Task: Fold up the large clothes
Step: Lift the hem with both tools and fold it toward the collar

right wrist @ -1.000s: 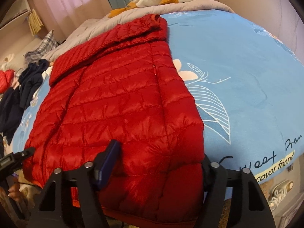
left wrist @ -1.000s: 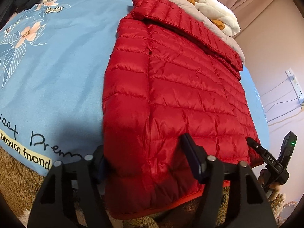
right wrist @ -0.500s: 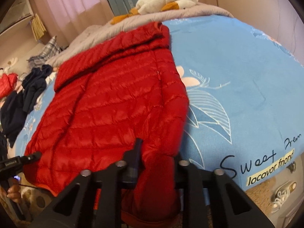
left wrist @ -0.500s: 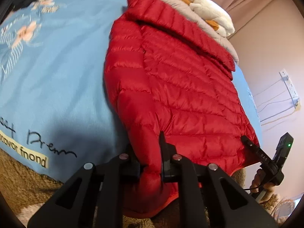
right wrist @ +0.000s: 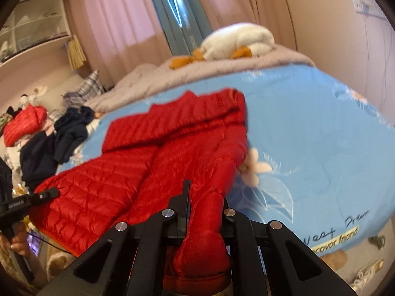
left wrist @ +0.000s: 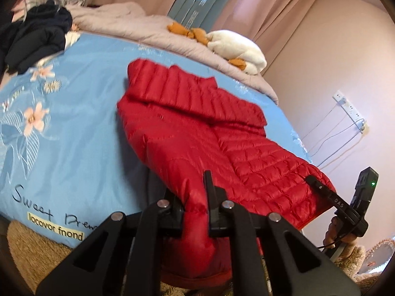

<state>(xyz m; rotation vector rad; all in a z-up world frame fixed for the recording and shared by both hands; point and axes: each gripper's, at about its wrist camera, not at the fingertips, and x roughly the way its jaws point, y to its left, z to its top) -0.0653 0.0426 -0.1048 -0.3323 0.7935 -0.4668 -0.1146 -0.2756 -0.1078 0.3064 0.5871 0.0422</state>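
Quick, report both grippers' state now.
Left gripper: shut on the red down jacket hem.
Right gripper: shut on the jacket hem too.

The blue bedspread (left wrist: 81,133) carried black script along its near edge: "Sweet Prem", cut off by the left gripper (left wrist: 196,212) in the left wrist view, and "Weet Prem" in the right wrist view, where its start was hidden. Under the script sat a pale yellow label (left wrist: 55,227) reading "locovor fnond" (the spelling as printed). The right gripper (left wrist: 339,206), seen from the left, bore small white letters "DAS". Small lettering on the left gripper in the right wrist view was too blurred to read.
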